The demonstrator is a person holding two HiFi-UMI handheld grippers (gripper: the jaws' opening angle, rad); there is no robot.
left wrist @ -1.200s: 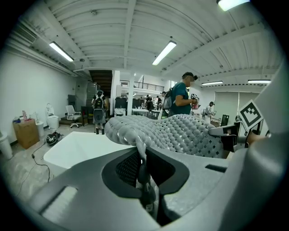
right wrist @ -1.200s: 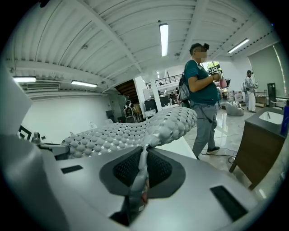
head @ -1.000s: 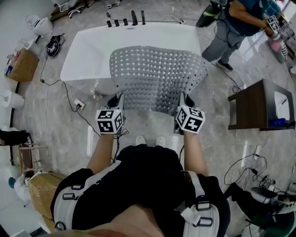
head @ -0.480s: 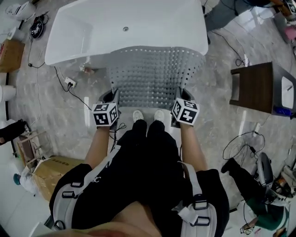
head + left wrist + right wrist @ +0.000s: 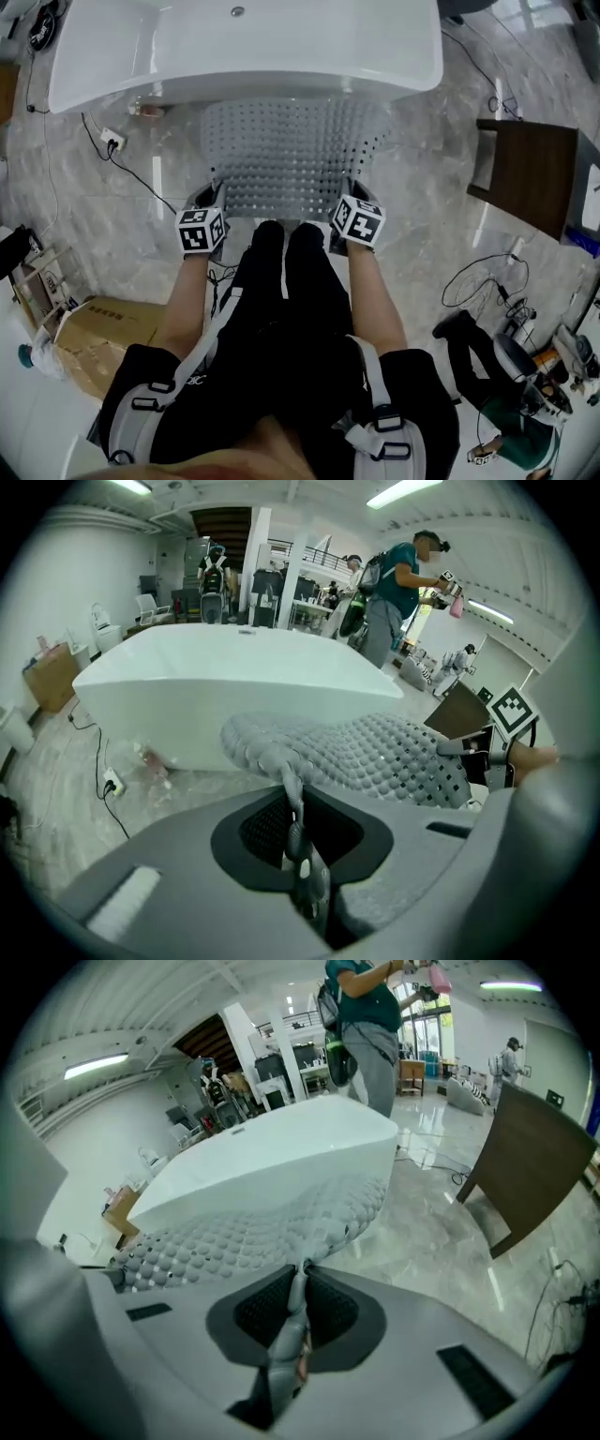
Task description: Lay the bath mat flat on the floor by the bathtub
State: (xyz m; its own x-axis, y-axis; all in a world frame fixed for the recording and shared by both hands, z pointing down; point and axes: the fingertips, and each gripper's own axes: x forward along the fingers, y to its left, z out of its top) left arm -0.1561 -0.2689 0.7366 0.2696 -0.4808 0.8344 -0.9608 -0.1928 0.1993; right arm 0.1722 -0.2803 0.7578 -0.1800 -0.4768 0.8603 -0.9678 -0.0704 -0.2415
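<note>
Two corners of the grey perforated bath mat (image 5: 295, 155) are pinched, one each, by the left gripper (image 5: 210, 199) and the right gripper (image 5: 351, 193). Both are clenched on a thin fold of its near edge, which the gripper views show running up between the jaws. In the head view the mat spreads forward from the person's legs (image 5: 286, 281) toward the white bathtub (image 5: 244, 52), its far edge close to the tub's base. That view does not show whether the far edge touches the floor (image 5: 431, 234). The left gripper view adds that the knobbly mat arches above the floor, and it shows a person in teal (image 5: 401, 583) standing beyond the tub. The head view alone takes in both sides at once — a cable and socket strip (image 5: 111, 141) lie left of the mat, and a dark wooden stand (image 5: 530, 173) sits well apart on the right, with a stretch of marble floor between it and the mat.
</note>
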